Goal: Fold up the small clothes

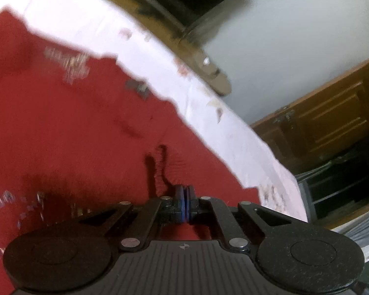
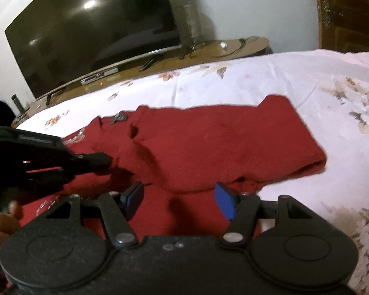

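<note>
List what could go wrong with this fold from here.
1. The left gripper is shut on only a small pinch of the red garment; lifting may let the fabric slip out.
2. The right gripper is open and holds nothing, so pulling on one side could drag the garment across the sheet and undo the fold already made.
3. The garment lies rumpled near the pinch, so creases may get folded in.

Left gripper (image 1: pixel 184 198) jaws shut tight; right gripper (image 2: pixel 179 202) jaws stand apart.
</note>
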{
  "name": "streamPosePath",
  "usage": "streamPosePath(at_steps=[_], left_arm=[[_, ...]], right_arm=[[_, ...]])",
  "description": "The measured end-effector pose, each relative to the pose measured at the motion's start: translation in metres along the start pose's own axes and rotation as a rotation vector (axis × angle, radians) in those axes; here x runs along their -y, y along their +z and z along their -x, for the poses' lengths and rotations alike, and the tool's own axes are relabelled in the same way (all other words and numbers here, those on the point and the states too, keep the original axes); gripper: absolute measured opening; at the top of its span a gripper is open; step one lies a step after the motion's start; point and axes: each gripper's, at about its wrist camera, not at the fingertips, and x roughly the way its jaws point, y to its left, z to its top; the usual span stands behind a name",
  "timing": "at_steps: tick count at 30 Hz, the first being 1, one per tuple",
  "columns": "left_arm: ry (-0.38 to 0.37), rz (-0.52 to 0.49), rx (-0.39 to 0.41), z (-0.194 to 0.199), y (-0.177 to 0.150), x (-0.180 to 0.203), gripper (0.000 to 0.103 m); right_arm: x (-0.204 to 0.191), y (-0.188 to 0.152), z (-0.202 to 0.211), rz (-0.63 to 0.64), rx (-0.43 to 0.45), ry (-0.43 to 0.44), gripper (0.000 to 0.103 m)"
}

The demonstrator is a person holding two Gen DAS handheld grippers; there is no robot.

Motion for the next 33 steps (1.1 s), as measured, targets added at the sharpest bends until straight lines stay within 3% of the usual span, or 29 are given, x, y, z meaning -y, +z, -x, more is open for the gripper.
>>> streamPosePath(at_steps=[6, 15, 23, 33], left_arm=[[-0.003, -0.016, 0.094, 0.042, 0.029, -0.006, 0.001], [0.091, 0.084, 0.129, 0.071, 0.038, -0.065, 0.001], [0.168, 0.035, 0.215, 0.121, 0.056, -0.093, 0.001], [0.251, 0.118, 0.244, 0.127, 0.061, -0.141, 0.001]], right_arm=[[0.006, 0.016, 0.000, -0.008, 0.049, -0.044, 0.063], [-0.002, 0.018, -0.005, -0.006, 0.042, -0.043, 0.063], [-0.022, 0.015, -0.015, 0.019, 0.023, -0.025, 0.063], [-0.040, 0.021, -0.036, 0.043, 0.000, -0.043, 0.064]])
